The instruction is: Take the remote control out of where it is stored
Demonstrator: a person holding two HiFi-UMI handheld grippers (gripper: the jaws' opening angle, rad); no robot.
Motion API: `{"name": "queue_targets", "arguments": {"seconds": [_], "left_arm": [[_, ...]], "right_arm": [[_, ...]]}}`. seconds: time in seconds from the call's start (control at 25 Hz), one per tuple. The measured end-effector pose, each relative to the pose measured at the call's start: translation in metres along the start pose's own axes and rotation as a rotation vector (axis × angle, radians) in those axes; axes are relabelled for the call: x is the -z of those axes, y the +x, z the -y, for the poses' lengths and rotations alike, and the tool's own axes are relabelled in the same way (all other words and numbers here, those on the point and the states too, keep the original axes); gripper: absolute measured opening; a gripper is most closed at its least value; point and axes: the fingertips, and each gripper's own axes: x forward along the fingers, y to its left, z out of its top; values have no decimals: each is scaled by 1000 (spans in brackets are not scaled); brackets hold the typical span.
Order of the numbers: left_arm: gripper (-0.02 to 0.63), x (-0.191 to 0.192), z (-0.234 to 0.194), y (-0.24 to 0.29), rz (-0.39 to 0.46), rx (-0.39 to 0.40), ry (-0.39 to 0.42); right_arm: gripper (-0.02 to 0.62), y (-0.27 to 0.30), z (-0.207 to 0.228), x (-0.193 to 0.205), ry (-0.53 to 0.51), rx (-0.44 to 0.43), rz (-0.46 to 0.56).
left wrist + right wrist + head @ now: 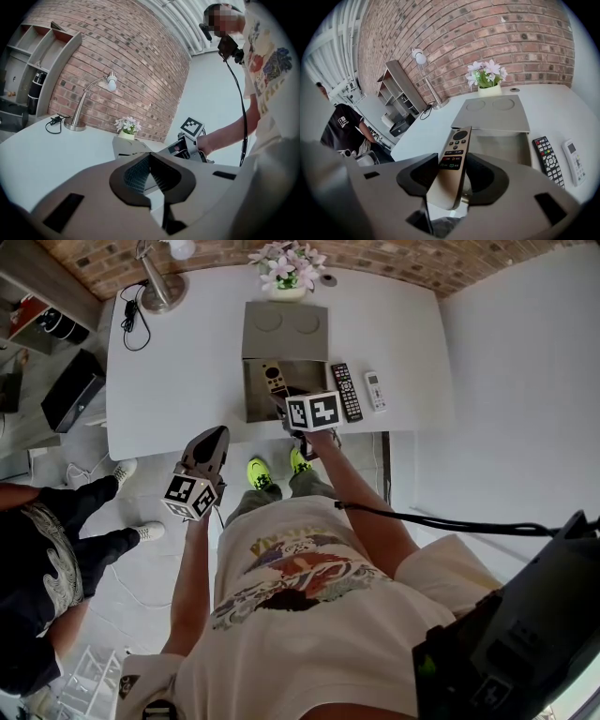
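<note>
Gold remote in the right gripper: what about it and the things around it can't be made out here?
- Gold remote: lower end hidden by the right gripper in its own view, by the marker cube in the head view.
- Box: near floor hidden behind that gripper; whether the remote is clear of it, cannot tell.
- Black remote, white remote: button print too small, both views.

Bright, even light. The white table (pixel 178 381) nearly glares and shadows on it are faint. Both gripper views bulge fisheye-style (black vignetted corners), and the remote control (pixel 452 164) blurs at its near end.
</note>
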Motion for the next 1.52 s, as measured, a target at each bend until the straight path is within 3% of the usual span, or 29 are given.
{"name": "queue_targets", "arguments": {"seconds": [0.6, 1.52], "left_arm": [[6, 1, 24, 15, -29, 39, 31], [6, 0, 68, 78, -53, -23, 62]], "right_arm": [[192, -36, 34, 0, 38, 18, 60], [192, -91, 143, 1, 69, 25, 72]]}}
